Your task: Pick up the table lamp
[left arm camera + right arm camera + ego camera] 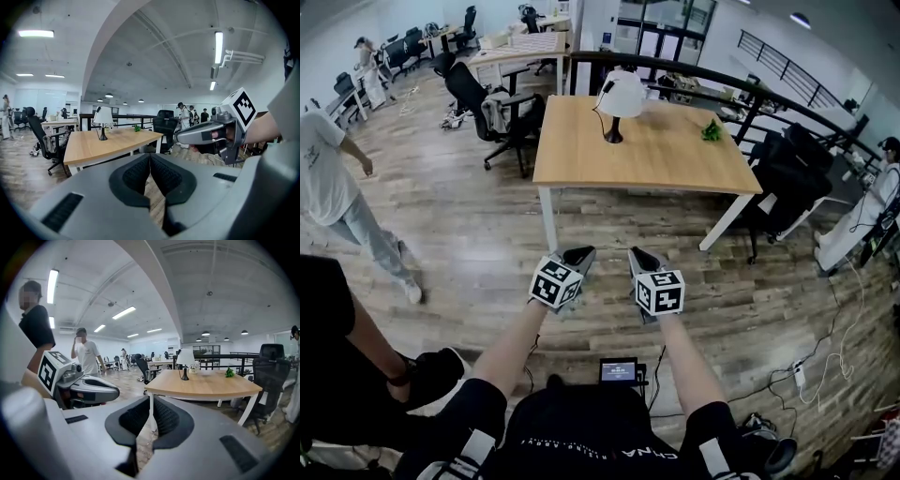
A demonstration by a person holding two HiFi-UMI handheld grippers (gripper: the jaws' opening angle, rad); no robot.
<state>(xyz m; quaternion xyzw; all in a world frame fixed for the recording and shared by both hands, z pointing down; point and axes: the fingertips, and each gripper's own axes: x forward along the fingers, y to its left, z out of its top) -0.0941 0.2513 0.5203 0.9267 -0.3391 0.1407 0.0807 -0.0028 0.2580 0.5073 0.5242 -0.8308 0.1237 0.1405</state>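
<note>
The table lamp (620,97), white shade on a thin black stem, stands upright on the far middle of a wooden table (581,159). It also shows in the left gripper view as the lamp (102,120) and in the right gripper view as the lamp (185,361). My left gripper (582,254) and right gripper (638,255) are held side by side over the floor, well short of the table. Both are shut with nothing between the jaws. The right gripper (180,137) shows in the left gripper view, the left gripper (115,392) in the right one.
A small green plant (712,130) sits on the table's right part. Black office chairs stand at the table's left (487,112) and right (792,173). A person (333,192) walks at the left. A railing (722,80) runs behind the table. Cables and a power strip (799,375) lie on the floor at right.
</note>
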